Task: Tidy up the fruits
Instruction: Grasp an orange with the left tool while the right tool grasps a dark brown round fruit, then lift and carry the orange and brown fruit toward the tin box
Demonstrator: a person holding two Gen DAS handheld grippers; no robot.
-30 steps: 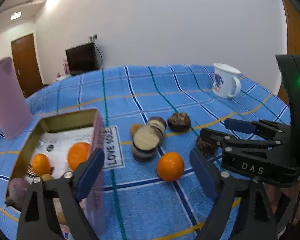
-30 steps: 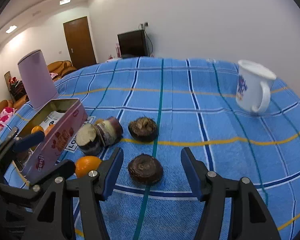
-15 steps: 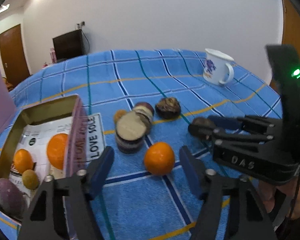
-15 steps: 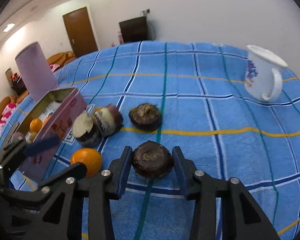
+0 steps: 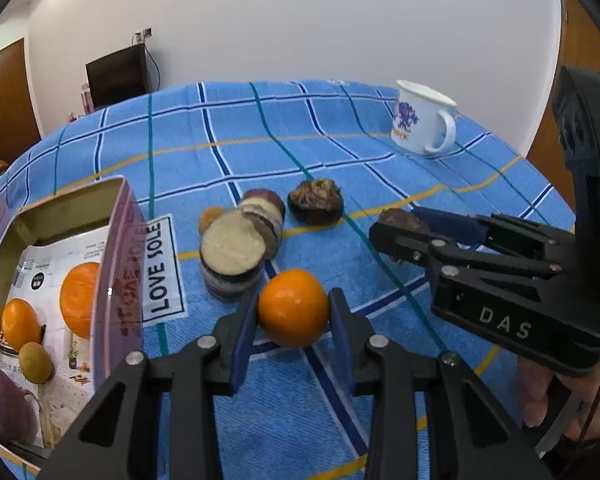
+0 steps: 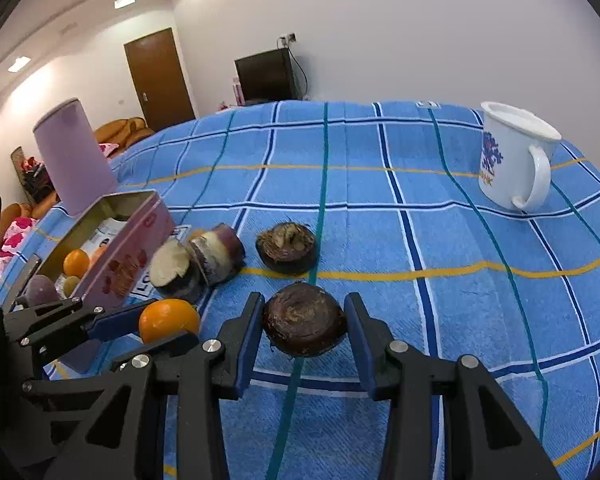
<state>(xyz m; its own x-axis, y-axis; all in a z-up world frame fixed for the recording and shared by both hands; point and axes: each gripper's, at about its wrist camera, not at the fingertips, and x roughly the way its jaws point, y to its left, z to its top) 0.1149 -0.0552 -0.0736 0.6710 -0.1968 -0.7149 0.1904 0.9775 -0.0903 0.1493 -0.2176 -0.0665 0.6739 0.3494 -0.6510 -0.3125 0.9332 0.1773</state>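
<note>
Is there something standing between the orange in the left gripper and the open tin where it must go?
Only the tin's own near wall lies between; the orange, clamped in the left gripper, must clear it. The cut dark fruit sits behind the orange, off that path.

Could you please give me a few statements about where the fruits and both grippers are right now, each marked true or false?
1. The left gripper is shut on the orange. True.
2. The right gripper holds nothing. False: its pads press on the dark brown fruit.
3. The white mug lies on its side. False: it stands upright on the blue checked cloth.
4. The open tin already holds orange fruits. True.
5. The tin is empty of any purple fruit. False: a purple fruit lies in its near corner.
</note>
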